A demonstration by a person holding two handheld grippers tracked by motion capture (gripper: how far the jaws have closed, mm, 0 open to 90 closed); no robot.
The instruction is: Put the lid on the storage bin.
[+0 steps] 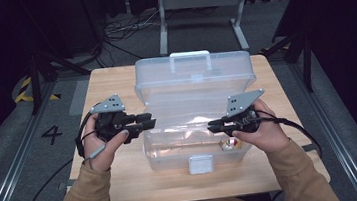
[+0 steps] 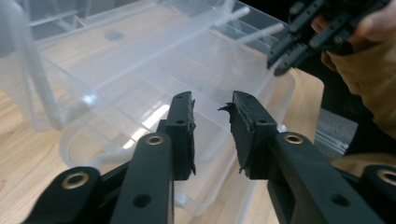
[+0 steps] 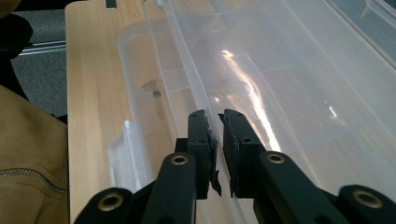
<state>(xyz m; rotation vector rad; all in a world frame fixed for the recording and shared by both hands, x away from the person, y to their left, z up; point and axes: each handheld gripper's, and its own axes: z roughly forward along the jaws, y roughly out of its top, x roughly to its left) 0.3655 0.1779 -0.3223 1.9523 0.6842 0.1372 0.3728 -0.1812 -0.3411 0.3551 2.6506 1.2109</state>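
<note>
A clear plastic toolbox point(image 1: 165, 157) stands open on the wooden table point(image 1: 125, 186), its lid point(image 1: 194, 76) tilted up at the back. A clear inner tray point(image 1: 184, 130) sits in the box mouth. My right gripper point(image 1: 211, 124) reaches in from the right, and its jaws point(image 3: 214, 114) stand almost together on the tray's thin rim point(image 3: 177, 51). My left gripper point(image 1: 151, 121) hovers at the box's left end. Its jaws point(image 2: 212, 100) are apart, pointing at the tray point(image 2: 140, 79), with nothing pressed between the pads. The right gripper point(image 2: 278, 65) appears beyond.
A small shiny object point(image 1: 230, 144) lies in the box's front right corner. The white latch point(image 1: 201, 164) hangs at the front wall. A small dark bit point(image 3: 157, 94) rests on the box floor. Bare table runs along the front and left.
</note>
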